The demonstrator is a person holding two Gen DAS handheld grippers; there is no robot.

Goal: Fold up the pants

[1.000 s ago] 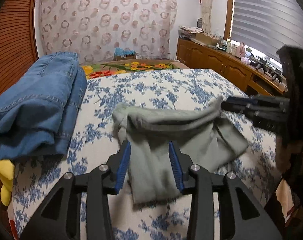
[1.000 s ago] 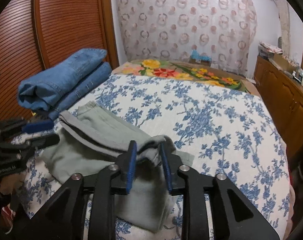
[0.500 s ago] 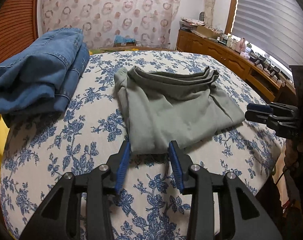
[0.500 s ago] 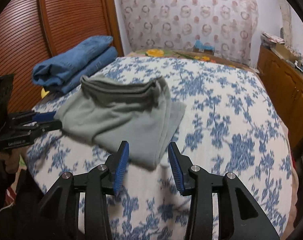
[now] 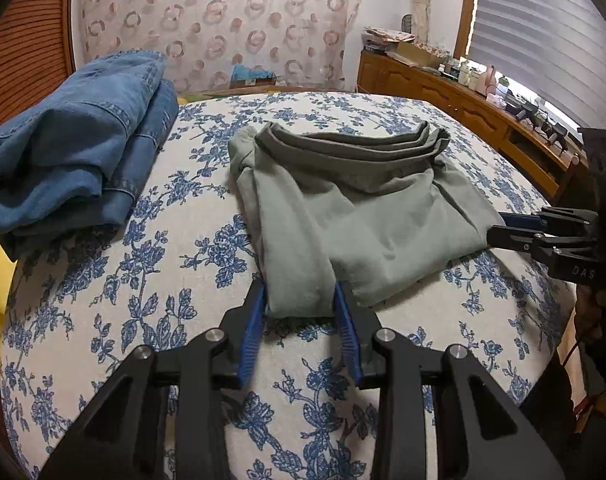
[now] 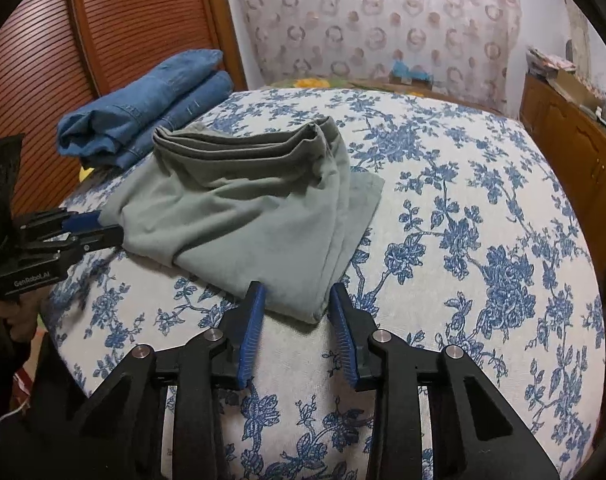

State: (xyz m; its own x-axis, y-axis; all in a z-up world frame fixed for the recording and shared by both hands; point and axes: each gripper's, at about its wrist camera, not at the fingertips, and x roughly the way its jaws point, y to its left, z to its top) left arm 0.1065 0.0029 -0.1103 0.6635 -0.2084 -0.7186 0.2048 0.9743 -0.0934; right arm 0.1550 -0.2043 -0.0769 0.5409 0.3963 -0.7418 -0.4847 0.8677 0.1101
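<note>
Pants point(image 5: 355, 216) hem between both tongs (closing)

I count one pair of grey-green pants point(image 5: 355, 208), folded. I count one stack of folded blue jeans point(image 5: 75, 160). I hold two grippers: my left gripper point(image 5: 301, 320) and my right gripper point(image 6: 297, 316). One floral bedspread point(image 6: 483, 240) lies beneath.
</note>
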